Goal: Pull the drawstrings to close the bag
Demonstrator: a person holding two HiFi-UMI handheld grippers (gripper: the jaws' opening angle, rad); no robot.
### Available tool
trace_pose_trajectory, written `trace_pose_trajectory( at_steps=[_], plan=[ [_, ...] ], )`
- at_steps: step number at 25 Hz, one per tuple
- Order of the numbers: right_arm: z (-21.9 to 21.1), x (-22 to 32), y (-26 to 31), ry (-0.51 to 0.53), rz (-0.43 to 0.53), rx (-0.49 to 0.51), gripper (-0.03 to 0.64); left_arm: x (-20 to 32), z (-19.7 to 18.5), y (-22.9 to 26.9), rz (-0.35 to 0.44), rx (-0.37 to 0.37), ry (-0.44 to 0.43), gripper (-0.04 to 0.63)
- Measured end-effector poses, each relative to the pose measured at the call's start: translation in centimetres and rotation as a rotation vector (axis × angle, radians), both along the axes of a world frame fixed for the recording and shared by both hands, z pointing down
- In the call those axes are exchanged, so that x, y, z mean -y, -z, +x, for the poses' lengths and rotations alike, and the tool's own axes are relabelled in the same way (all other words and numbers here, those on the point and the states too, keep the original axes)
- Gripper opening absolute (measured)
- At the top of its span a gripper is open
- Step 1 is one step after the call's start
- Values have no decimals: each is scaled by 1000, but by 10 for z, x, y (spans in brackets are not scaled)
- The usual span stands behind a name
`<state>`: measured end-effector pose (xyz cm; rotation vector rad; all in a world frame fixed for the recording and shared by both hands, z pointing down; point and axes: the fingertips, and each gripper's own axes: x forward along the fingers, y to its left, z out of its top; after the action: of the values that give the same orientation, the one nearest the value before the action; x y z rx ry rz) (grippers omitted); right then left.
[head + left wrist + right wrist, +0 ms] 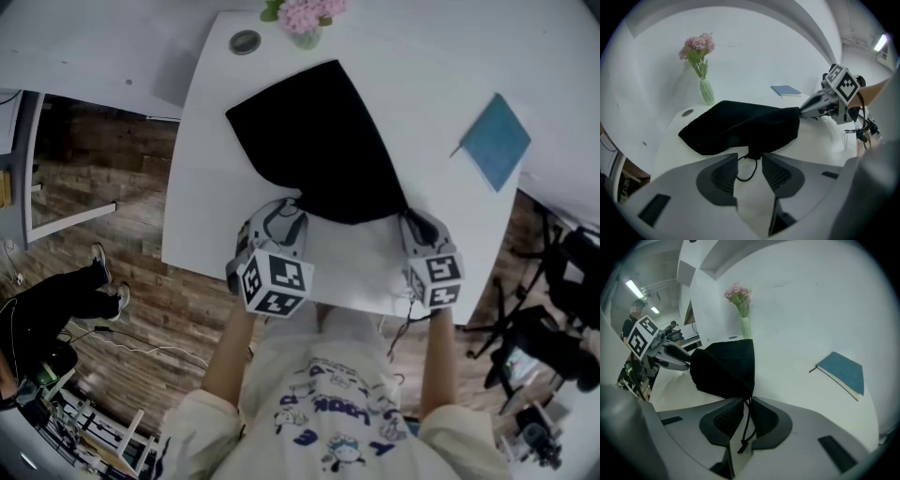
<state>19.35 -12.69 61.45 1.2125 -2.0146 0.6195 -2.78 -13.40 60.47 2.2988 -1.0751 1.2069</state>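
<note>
Left gripper (282,210) and right gripper (417,223) slant toward bag (314,141).

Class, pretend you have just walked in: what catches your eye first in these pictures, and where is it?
A black drawstring bag lies mid-way on the white table, a gripper at each near corner: the left gripper and right gripper each have a drawstring between open jaws. Behind the bag stand pink flowers in a vase; a teal notebook lies to its right.
</note>
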Motion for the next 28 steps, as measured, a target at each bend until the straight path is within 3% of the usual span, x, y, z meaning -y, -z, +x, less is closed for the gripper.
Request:
trace_pose_trajectory(
  at_steps=[5, 10, 13, 23, 28],
  plan=[
    [-1, -4, -2, -17, -10, 33, 23, 1, 3, -8, -43, 58, -74, 138],
    [-4, -4, 2, -3, -26, 28, 17, 3, 4, -11, -29, 119, -129, 129],
    [2, -6, -3, -46, -15, 32, 11, 4, 4, -8, -23, 102, -112, 42],
    [4, -4, 5, -79, 22, -50, 9, -7, -9, 3, -76, -3, -40, 32],
    [5, -8, -4, -95, -18, -57, 9, -21, -14, -8, -127, 27, -14, 32]
  ],
)
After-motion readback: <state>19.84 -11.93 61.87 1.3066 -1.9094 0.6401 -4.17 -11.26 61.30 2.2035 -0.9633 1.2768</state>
